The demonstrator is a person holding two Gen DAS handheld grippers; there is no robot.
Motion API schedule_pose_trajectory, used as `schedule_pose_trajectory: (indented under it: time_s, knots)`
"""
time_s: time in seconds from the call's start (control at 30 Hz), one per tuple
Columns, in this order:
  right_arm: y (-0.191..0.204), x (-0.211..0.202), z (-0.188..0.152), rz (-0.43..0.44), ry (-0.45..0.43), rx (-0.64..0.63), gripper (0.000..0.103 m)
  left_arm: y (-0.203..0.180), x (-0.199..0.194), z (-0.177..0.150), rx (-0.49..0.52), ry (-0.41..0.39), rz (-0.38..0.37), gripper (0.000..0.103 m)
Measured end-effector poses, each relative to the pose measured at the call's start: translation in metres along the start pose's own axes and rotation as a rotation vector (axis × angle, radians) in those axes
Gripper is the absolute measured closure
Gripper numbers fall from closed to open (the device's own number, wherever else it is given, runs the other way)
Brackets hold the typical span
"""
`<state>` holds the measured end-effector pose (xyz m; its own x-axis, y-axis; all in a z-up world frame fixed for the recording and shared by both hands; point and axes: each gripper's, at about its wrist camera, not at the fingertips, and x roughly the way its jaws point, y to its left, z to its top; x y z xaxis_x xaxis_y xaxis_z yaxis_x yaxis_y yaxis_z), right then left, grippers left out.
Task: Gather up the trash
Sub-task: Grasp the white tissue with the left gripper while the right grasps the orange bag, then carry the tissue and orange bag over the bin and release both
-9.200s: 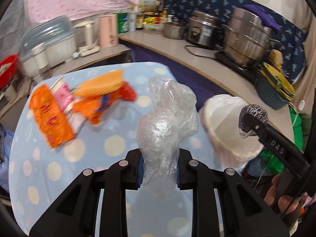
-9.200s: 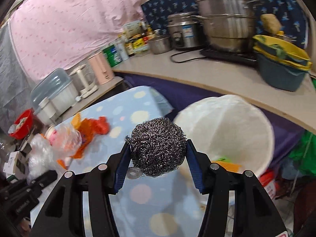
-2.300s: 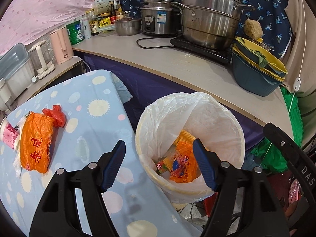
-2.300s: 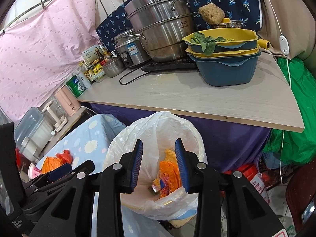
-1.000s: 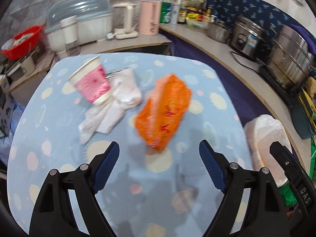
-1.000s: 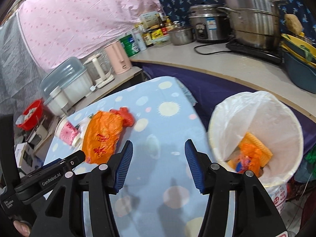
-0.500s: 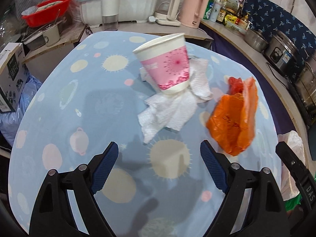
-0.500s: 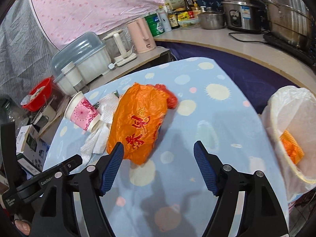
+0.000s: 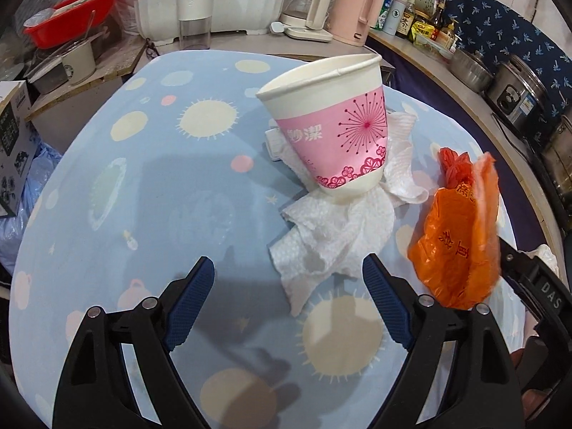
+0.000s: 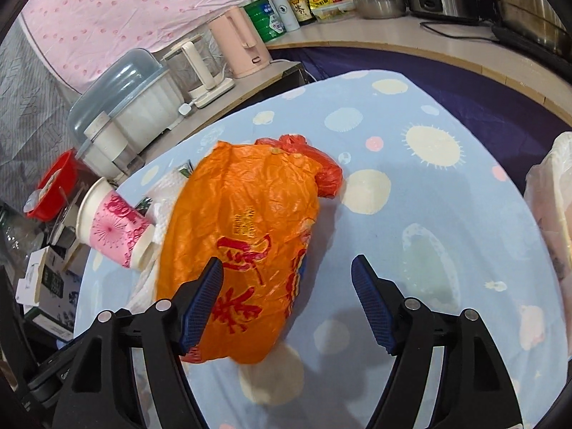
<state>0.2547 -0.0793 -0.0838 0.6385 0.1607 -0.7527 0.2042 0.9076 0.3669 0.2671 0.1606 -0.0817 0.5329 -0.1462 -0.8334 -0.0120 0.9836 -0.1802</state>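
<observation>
The left gripper (image 9: 287, 302) hangs wide open and empty over the blue spotted tabletop (image 9: 150, 196), its blue pads on either side of a crumpled white paper towel (image 9: 332, 239). On that towel rests one paper cup (image 9: 332, 125), tilted, its pink band printed with starbursts, flowers and the characters "妙潔". To the right lies one orange plastic bag (image 9: 461, 239) with red Chinese print too creased to read, a red knot at its far end. "DAS" is lettered on the other tool's black body at the right edge.

The right gripper (image 10: 287, 302) is likewise spread open and holds nothing; its left pad overlaps the orange plastic bag (image 10: 250, 246), the right pad stands clear over bare tabletop (image 10: 429, 214). The paper cup (image 10: 114, 228) lies beside the bag on the left, the paper towel (image 10: 161, 214) showing between them. A white-lined bin (image 10: 554, 214) sits at the right edge.

Half a second ago both grippers were farther from the trash; cup and bag now fill more of each view. The three pieces on the tabletop have not moved.
</observation>
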Motion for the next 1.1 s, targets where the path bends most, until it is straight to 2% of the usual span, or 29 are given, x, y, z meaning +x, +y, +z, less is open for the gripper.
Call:
schedule_pose_trajectory:
  time_s: [0.23, 0.33, 0.4, 0.47, 0.5, 0.53, 0.6, 0.7, 0.8, 1.1]
  knots:
    - [0.004, 0.026, -0.003, 0.023, 0.042, 0.000, 0.032, -0.004, 0.024, 0.009, 0.005, 0.017, -0.020, 0.021]
    - [0.009, 0.030, -0.005, 0.021, 0.036, -0.027, 0.031, -0.006, 0.028, 0.010, 0.010, 0.009, -0.020, 0.024]
    - [0.011, 0.031, -0.006, 0.024, 0.030, -0.042, 0.034, -0.009, 0.030, 0.011, 0.025, 0.007, -0.023, 0.034]
    - [0.013, 0.032, -0.006, 0.044, 0.038, -0.048, 0.046, -0.013, 0.031, 0.011, 0.036, 0.004, -0.018, 0.039]
    - [0.013, 0.034, -0.006, 0.065, 0.056, -0.046, 0.060, -0.015, 0.031, 0.011, 0.044, 0.000, -0.020, 0.047]
    - [0.014, 0.034, -0.007, 0.075, 0.062, -0.044, 0.068, -0.017, 0.030, 0.010, 0.052, 0.002, -0.028, 0.052]
    - [0.016, 0.032, -0.009, 0.081, 0.054, -0.051, 0.071, -0.020, 0.030, 0.009, 0.051, 0.014, -0.050, 0.071]
    - [0.019, 0.024, -0.013, 0.099, 0.041, -0.055, 0.079, -0.022, 0.028, 0.005, 0.052, 0.027, -0.065, 0.088]
    - [0.020, 0.008, -0.016, 0.108, 0.015, -0.065, 0.082, -0.023, 0.022, -0.002, 0.044, 0.033, -0.092, 0.093]
    - [0.005, -0.049, -0.023, 0.099, -0.073, -0.056, 0.087, -0.039, -0.017, -0.029, 0.073, 0.016, -0.129, 0.094]
